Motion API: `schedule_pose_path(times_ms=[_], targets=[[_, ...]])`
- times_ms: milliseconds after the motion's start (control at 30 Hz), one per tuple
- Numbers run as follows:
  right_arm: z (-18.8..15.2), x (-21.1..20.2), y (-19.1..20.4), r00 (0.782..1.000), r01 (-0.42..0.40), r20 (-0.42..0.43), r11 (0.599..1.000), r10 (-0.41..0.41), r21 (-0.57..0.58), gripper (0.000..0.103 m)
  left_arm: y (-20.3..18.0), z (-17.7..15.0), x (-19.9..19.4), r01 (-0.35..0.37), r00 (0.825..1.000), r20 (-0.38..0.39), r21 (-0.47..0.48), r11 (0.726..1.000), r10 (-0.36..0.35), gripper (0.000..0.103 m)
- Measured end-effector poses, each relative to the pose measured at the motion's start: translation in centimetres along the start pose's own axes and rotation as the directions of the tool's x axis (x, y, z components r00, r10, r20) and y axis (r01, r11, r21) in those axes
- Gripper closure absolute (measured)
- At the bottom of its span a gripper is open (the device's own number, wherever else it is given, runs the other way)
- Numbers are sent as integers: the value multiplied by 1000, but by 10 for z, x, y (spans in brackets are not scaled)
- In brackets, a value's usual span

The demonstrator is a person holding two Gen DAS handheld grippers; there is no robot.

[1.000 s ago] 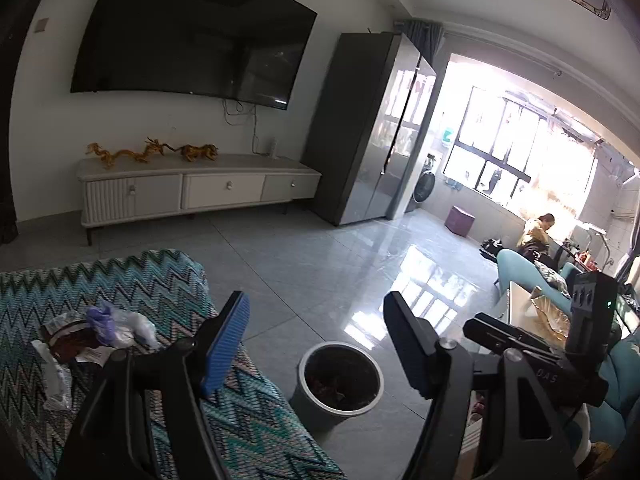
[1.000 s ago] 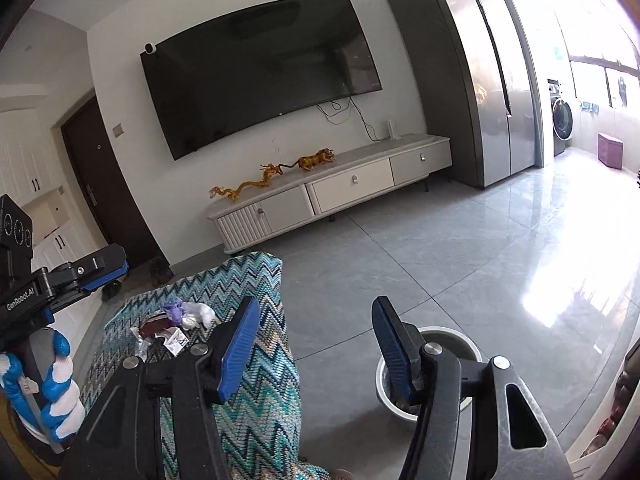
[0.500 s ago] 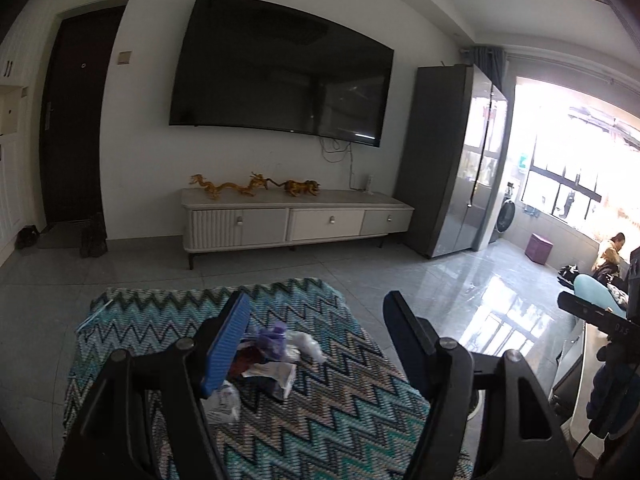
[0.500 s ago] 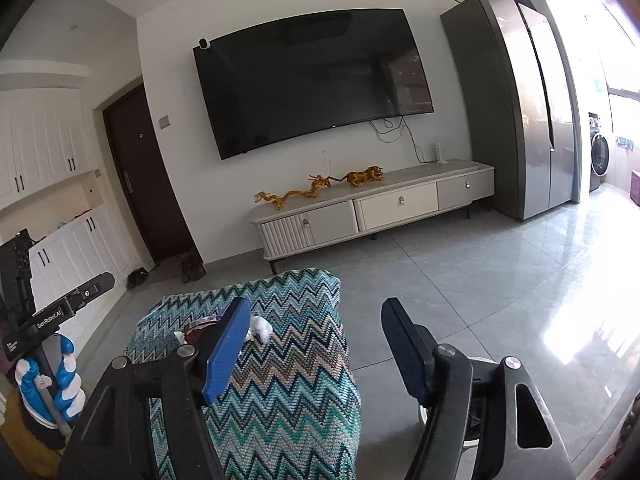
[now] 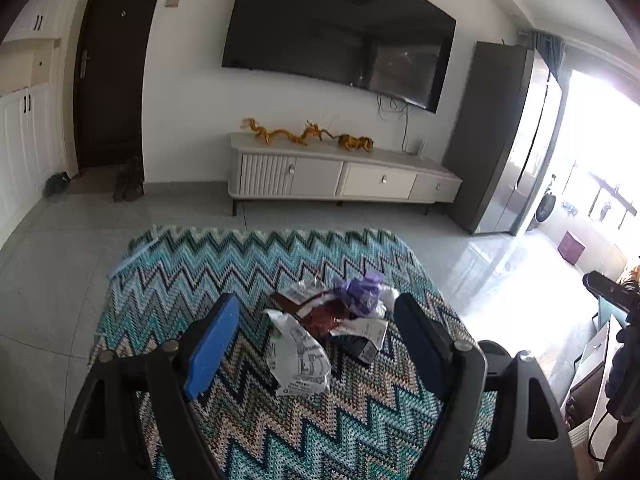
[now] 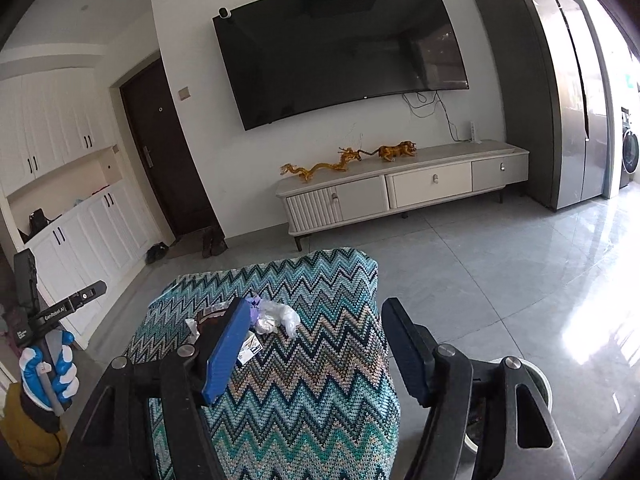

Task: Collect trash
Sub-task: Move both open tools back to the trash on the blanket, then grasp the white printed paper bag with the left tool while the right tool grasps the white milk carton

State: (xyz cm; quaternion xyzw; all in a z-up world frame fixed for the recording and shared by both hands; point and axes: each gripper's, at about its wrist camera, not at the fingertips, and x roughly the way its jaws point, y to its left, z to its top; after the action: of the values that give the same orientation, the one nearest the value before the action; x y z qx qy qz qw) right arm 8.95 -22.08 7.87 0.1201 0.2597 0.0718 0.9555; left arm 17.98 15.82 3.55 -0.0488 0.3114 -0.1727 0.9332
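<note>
A pile of trash lies on the zigzag-patterned cloth (image 5: 256,264): a white printed wrapper (image 5: 298,354), a dark red wrapper (image 5: 324,316), a purple crumpled piece (image 5: 360,290) and a white label paper (image 5: 362,326). My left gripper (image 5: 314,306) hovers just short of the pile, its jaws opening, and nothing is pressed between the pads. In the right wrist view the same pile shows as clear plastic (image 6: 278,316) and the purple piece (image 6: 254,302), partly hidden by the blue pad (image 6: 224,352). My right gripper (image 6: 316,308) is open and empty above the cloth.
A grey waste bin (image 6: 540,380) stands on the tiled floor at the lower right, mostly behind my right finger. A gloved hand (image 6: 48,372) holds the left gripper's handle. A white TV cabinet (image 5: 344,180) with gold figures and a wall TV (image 5: 336,40) stand beyond.
Both views have swung left, away from the bin and the floor, onto the cloth. The trash pile now lies between my left fingers, which stand wider apart. The right jaws have also widened.
</note>
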Motion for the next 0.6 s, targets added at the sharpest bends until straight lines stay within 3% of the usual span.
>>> schedule_pose_path(times_ms=[133, 367, 600], targets=[[-4, 37, 6, 998, -20, -61, 1000, 19, -11, 37, -4, -23, 45, 4, 995, -103, 6, 1000, -3, 24], [-11, 104, 20, 982, -76, -176, 996, 66, -50, 37, 1, -56, 105, -44, 976, -212, 30, 999, 49, 24], [-37, 184, 54, 931, -203, -327, 975, 164, -88, 37, 24, -72, 140, -88, 964, -252, 5, 996, 87, 24]])
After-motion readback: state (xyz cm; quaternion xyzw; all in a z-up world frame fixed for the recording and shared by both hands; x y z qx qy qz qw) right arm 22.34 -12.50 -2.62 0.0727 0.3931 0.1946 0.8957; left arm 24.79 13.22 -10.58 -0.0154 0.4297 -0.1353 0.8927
